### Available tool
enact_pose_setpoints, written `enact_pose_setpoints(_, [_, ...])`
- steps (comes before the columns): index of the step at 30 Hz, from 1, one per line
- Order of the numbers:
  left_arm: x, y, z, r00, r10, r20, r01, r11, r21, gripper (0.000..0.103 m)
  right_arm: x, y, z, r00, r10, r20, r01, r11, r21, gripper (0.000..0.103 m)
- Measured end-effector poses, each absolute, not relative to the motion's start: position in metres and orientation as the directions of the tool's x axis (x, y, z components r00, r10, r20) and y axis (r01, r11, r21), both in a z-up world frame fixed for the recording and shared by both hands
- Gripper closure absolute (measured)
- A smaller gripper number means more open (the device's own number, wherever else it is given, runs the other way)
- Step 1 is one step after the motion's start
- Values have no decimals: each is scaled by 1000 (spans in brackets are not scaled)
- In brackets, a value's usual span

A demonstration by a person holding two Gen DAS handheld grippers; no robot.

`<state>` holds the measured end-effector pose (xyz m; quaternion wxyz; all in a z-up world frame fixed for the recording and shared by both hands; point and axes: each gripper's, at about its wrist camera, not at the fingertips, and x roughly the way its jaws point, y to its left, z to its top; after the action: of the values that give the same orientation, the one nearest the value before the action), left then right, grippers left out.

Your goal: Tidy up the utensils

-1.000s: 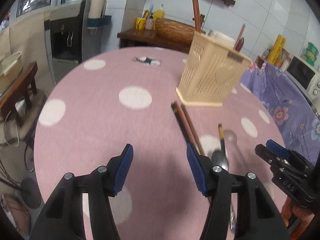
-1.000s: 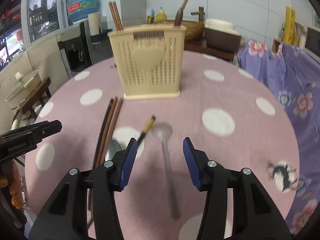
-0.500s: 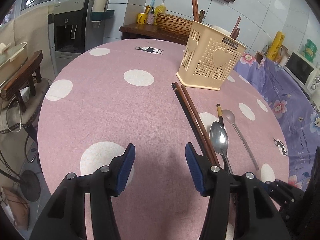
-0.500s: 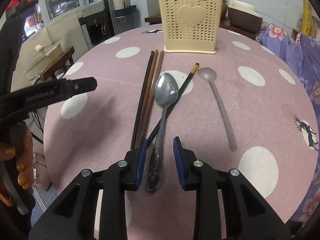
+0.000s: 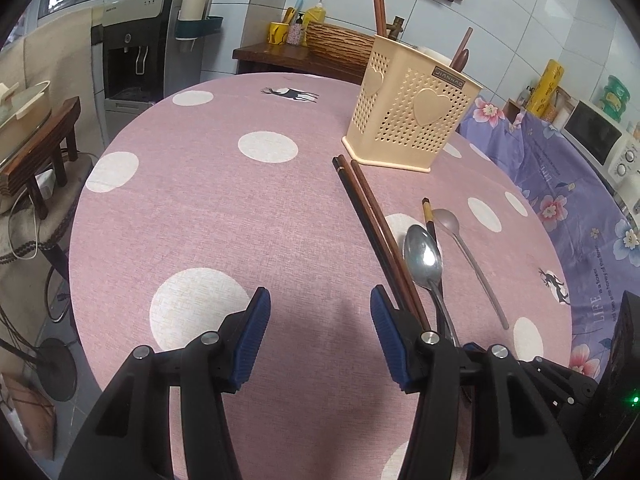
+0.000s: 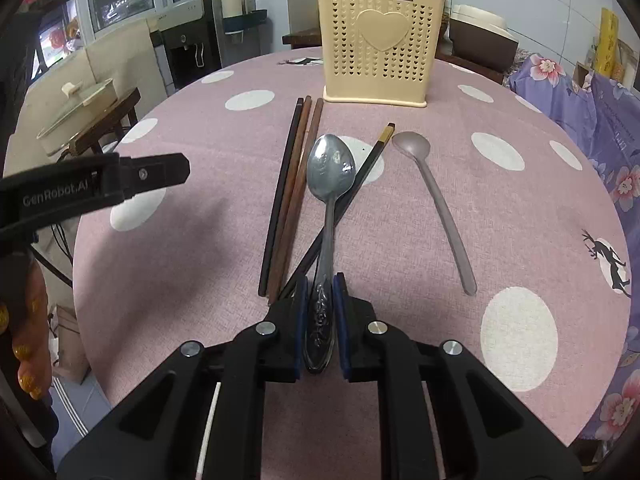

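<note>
A shiny metal spoon [image 6: 330,172] lies on the pink dotted table, bowl toward the cream utensil holder [image 6: 380,44]. My right gripper [image 6: 319,290] is shut on the spoon's handle. Brown chopsticks [image 6: 292,192] lie left of the spoon, a black chopstick with a gold tip [image 6: 370,160] crosses under it, and a grey spoon [image 6: 436,196] lies to the right. My left gripper [image 5: 318,308] is open and empty above the table, left of the chopsticks [image 5: 372,232] and the metal spoon [image 5: 424,258]. The holder [image 5: 412,116] holds chopsticks and a wooden spoon.
The round table's edge [image 5: 80,216] drops off at the left, with a wooden stool [image 5: 40,152] and a water dispenser [image 5: 136,48] beyond. A purple floral cloth [image 5: 580,200] covers furniture to the right. A microwave [image 5: 600,140] stands at the far right.
My right gripper has pulled back from the grey spoon, moved over the metal spoon's handle and closed on it. My left gripper has drawn back and stayed open.
</note>
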<state>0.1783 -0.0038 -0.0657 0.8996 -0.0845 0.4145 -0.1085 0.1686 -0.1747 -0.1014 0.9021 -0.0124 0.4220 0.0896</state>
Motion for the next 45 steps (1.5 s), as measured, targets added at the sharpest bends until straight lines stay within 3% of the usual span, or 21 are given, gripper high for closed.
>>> enact_pose_setpoints(6, [179, -7, -68, 625, -261, -736, 126, 964, -235, 51, 165, -196, -89, 670, 185, -719, -141, 983, 121, 90])
enact_pose_setpoints(14, [185, -27, -72, 609, -271, -746, 165, 963, -215, 51, 165, -240, -70, 733, 92, -674, -26, 994, 107, 90])
enact_pose_setpoints(16, [187, -34, -74, 600, -276, -750, 179, 961, -211, 51, 165, -253, -70, 738, 61, -672, 10, 995, 102, 102])
enact_pose_setpoints(19, [188, -40, -78, 590, -284, -756, 191, 959, -211, 51, 167, -267, -77, 721, 37, -692, 46, 994, 101, 102])
enact_pose_setpoints(29, [191, -45, -77, 588, -280, -759, 194, 960, -204, 51, 180, -274, -77, 737, 114, -666, 7, 984, 177, 100])
enact_pose_setpoints(40, [190, -36, -80, 583, -272, -765, 171, 962, -212, 51, 191, -255, -93, 649, 115, -752, -40, 992, 117, 100])
enact_pose_setpoints(43, [190, -36, -80, 581, -278, -765, 171, 961, -219, 51, 191, -247, -97, 560, 237, -794, -101, 971, 219, 100])
enact_pose_setpoints(45, [190, -36, -80, 581, -281, -764, 173, 960, -221, 51, 190, -250, -97, 554, 317, -770, -99, 943, 316, 100])
